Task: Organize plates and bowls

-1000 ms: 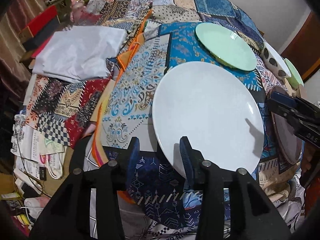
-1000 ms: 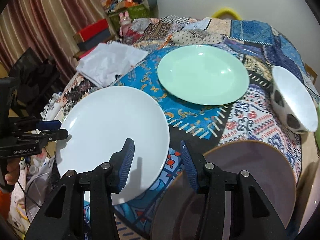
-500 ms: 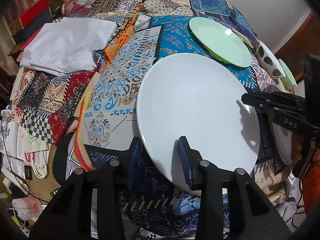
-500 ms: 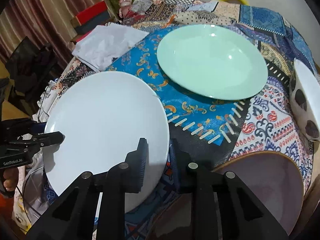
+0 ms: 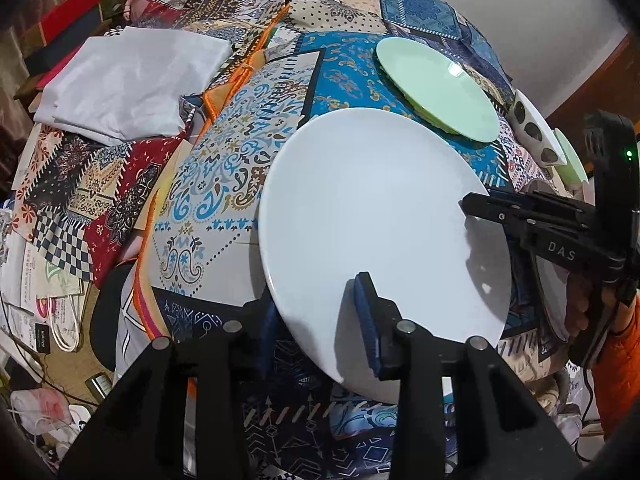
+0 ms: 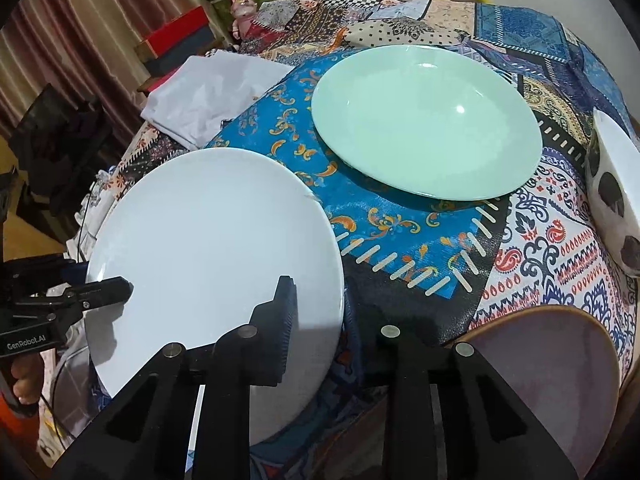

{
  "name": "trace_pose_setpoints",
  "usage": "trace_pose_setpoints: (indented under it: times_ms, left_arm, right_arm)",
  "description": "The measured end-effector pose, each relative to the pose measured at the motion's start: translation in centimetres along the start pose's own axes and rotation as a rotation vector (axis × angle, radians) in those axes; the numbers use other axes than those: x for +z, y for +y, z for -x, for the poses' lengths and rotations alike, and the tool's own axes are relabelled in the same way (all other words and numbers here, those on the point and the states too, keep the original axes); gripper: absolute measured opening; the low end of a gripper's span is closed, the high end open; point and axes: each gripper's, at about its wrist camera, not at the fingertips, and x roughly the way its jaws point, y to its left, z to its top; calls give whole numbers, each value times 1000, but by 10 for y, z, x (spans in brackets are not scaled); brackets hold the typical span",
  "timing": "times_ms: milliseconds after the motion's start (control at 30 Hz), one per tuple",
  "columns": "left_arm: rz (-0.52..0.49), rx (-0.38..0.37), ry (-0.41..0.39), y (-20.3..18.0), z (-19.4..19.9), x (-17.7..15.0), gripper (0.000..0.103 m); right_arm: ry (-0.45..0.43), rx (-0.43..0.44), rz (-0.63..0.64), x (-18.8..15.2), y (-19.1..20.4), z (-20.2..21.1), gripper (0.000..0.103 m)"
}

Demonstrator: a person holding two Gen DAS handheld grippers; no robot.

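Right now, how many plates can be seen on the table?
3: a white plate nearest; a mint green plate behind it; a brown plate at the right. More may hide beyond the spotted bowl.

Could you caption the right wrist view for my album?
Both tools grip a white plate beside a green plate.

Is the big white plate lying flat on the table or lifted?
Lifted and tilted: the big white plate has its rim clamped between the fingers of both the left gripper and the right gripper.
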Motion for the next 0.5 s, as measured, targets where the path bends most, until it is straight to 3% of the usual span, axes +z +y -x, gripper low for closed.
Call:
trace_pose_setpoints:
  times_ms: [500]
  left_arm:
    - [27,-2,-46,-8,25,6,36]
  right_arm:
    - [-95,24,-43,-5,-1,32,22]
